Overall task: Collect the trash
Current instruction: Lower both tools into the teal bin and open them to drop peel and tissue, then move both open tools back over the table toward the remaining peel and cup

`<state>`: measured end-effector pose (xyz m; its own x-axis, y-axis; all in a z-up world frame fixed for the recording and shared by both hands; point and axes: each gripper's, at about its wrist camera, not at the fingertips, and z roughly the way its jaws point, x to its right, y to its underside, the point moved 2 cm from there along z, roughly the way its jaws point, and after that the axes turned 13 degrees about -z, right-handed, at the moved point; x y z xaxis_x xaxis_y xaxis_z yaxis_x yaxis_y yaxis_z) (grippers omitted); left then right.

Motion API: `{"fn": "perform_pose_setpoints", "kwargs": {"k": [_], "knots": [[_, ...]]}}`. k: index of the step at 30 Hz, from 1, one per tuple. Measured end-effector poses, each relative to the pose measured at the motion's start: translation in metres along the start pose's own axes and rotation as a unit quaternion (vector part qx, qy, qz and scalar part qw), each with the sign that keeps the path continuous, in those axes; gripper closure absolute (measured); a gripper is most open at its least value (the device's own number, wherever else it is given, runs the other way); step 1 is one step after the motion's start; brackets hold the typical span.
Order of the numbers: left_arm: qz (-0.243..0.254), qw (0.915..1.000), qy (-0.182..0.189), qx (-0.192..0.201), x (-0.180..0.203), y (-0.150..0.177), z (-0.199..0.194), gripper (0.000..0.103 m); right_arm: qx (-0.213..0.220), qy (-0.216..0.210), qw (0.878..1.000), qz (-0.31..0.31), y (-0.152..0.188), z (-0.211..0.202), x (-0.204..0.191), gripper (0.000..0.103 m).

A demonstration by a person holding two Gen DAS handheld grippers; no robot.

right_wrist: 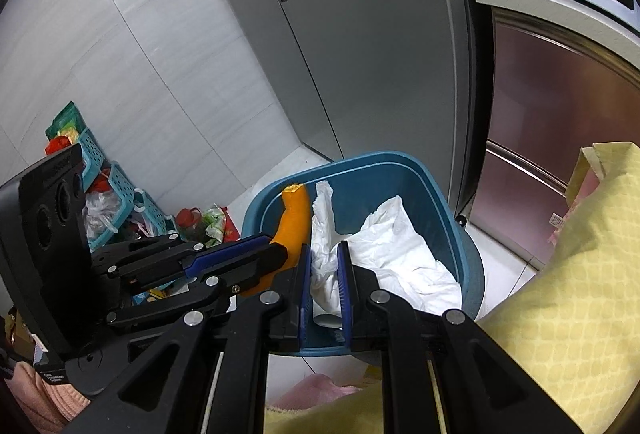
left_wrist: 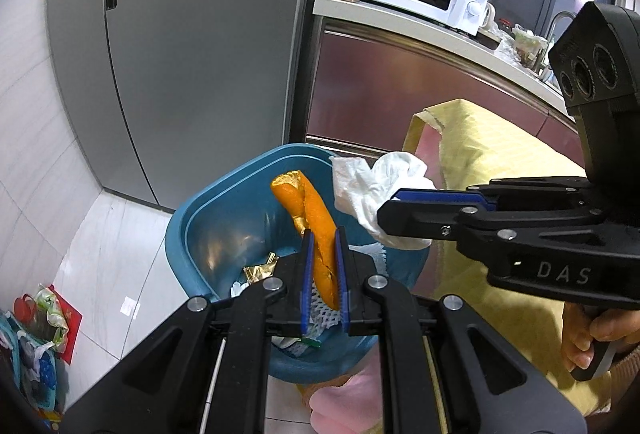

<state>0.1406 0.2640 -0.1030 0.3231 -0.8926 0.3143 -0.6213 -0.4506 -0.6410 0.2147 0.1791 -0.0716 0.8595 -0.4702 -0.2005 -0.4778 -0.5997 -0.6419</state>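
Your left gripper (left_wrist: 324, 266) was clamped on an orange peel (left_wrist: 316, 226), and your right gripper (right_wrist: 325, 282) was clamped on a crumpled white tissue (right_wrist: 384, 246). Both pieces hung over the blue bin (left_wrist: 208, 201), just beyond the fingertips, with wrappers (left_wrist: 260, 270) lying inside.

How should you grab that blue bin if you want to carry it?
Grip the bin by its rim, probably on the near side, coming down from above. The rim is a thin upright lip that two fingers can straddle, and the body looks too wide for them. Both grippers are busy: the left gripper holds the orange peel, the right gripper a white tissue.
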Motion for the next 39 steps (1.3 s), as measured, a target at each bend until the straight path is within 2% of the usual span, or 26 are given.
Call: {"fn": "perform_pose_setpoints", "kwargs": {"k": [11,18,24,33,39], "knots": [[-0.015,0.9997,-0.012,-0.016,-0.007,0.001,0.021,0.092,-0.031,0.006,0.999,0.01,-0.003,0.023,0.003,0.091],[-0.02,0.9993,-0.018,-0.027,-0.012,0.004,0.034,0.09,-0.043,0.009,0.999,0.015,-0.005,0.033,0.003,0.086],[-0.027,0.9989,-0.026,-0.029,-0.015,0.006,0.041,0.088,-0.039,0.01,0.999,0.026,-0.004,0.036,0.007,0.076],[-0.029,0.9991,-0.025,-0.015,-0.012,0.007,0.034,0.073,-0.02,0.007,0.999,0.042,0.003,0.022,0.015,0.076],[-0.012,0.9998,-0.011,0.014,0.003,0.009,0.009,0.059,0.011,0.007,0.999,0.037,0.014,-0.013,0.018,0.074]]}}
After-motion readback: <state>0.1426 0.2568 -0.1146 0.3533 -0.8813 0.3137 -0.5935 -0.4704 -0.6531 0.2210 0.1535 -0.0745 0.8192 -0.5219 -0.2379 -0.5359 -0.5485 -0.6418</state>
